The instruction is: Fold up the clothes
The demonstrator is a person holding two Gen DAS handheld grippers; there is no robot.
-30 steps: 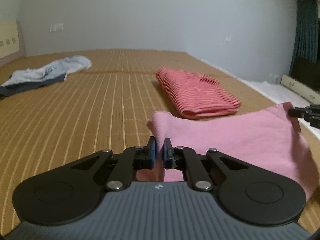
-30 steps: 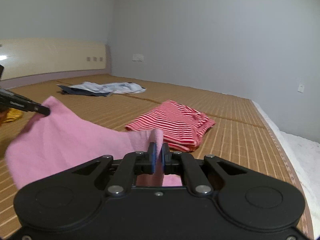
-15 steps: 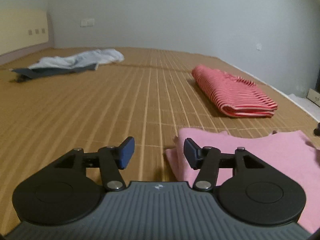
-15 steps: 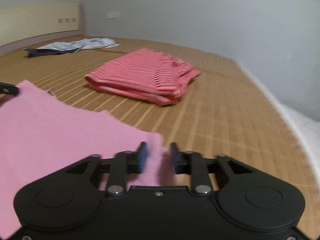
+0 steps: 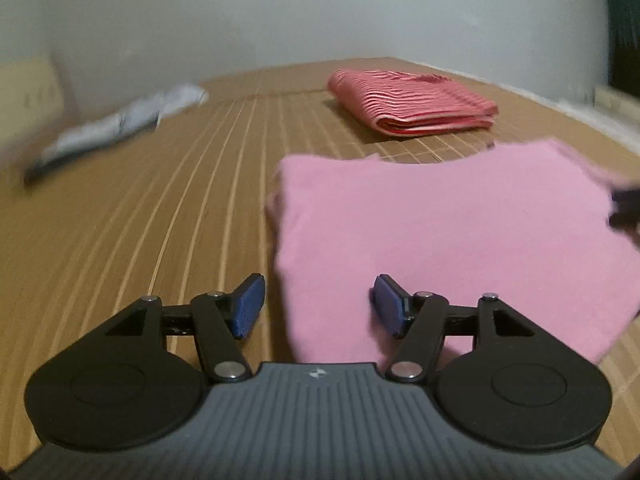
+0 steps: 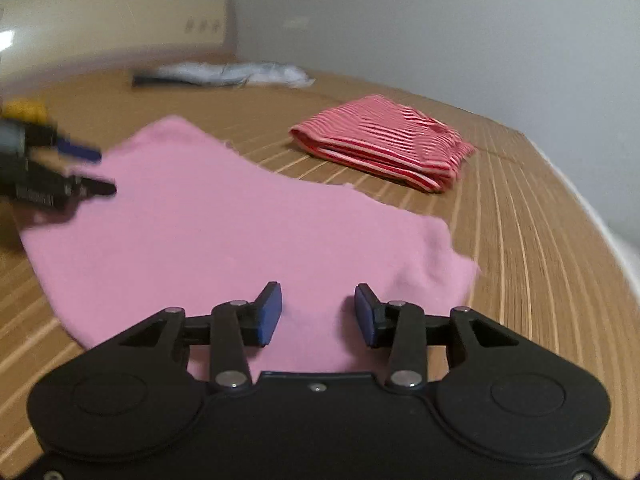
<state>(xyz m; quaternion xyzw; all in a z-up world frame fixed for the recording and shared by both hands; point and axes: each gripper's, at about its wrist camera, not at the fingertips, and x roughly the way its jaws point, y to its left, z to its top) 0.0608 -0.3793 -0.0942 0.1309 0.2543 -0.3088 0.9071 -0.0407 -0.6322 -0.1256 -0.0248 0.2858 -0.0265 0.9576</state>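
Observation:
A pink garment (image 5: pixel 460 232) (image 6: pixel 224 232) lies folded flat on the bamboo mat (image 5: pixel 160 220). My left gripper (image 5: pixel 318 306) hovers over the garment's near left corner; its jaws are opening and its blue pads touch no cloth. My right gripper (image 6: pixel 318 314) stands over the garment's near right edge, jaws likewise opening, nothing pinched. In the right wrist view the left gripper (image 6: pixel 86 172) shows at the left, fingers apart. In the left wrist view the right gripper (image 5: pixel 626 210) pokes in at the right edge.
A folded red-and-white striped garment (image 5: pixel 412 102) (image 6: pixel 384 142) lies beyond the pink one. A crumpled pale blue garment (image 5: pixel 120 128) (image 6: pixel 232 74) sits farther back by the headboard (image 6: pixel 112 24). Something yellow (image 6: pixel 24 110) lies at the far left. The mat's right edge (image 6: pixel 580 184) meets white bedding.
Both grippers were shut on the pink garment's raised corners; they have lowered and let go, and the cloth now lies flat on the mat.

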